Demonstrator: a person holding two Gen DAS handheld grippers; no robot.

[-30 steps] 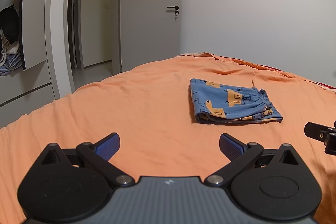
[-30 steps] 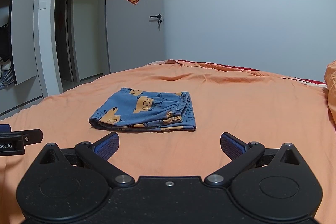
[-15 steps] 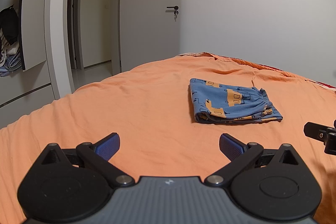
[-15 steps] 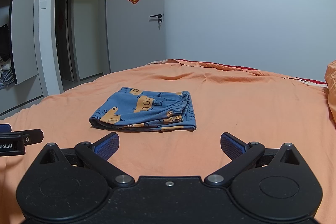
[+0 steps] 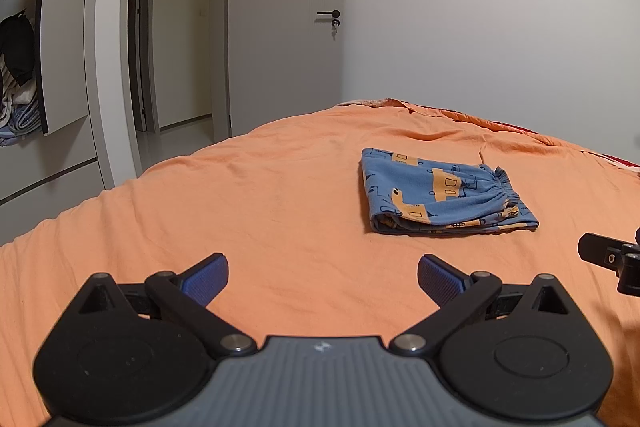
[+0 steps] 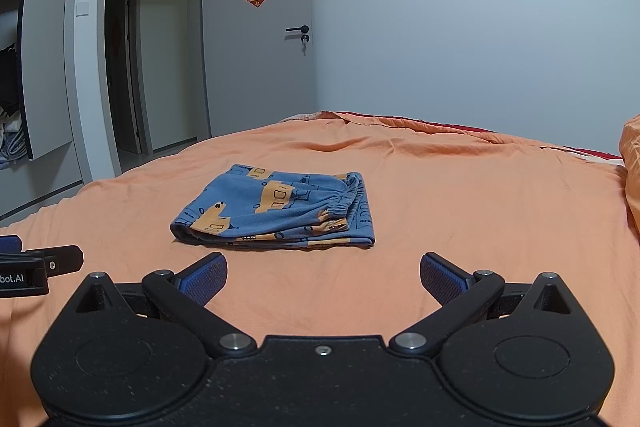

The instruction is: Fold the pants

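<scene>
The folded pants (image 6: 280, 211) lay on the bed (image 6: 460, 227) at twelve o'clock; right gripper (image 6: 322, 279) and left gripper (image 5: 322, 277) were spread (both empty).

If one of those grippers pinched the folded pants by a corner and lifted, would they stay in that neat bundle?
Probably not. The pants look like soft, thin cloth, with layers sagging at the edges, so they would likely droop and unfold. They seem light, so lifting should be easy. On the wrinkled orange sheet, a push would more likely bunch them than slide them whole.
</scene>
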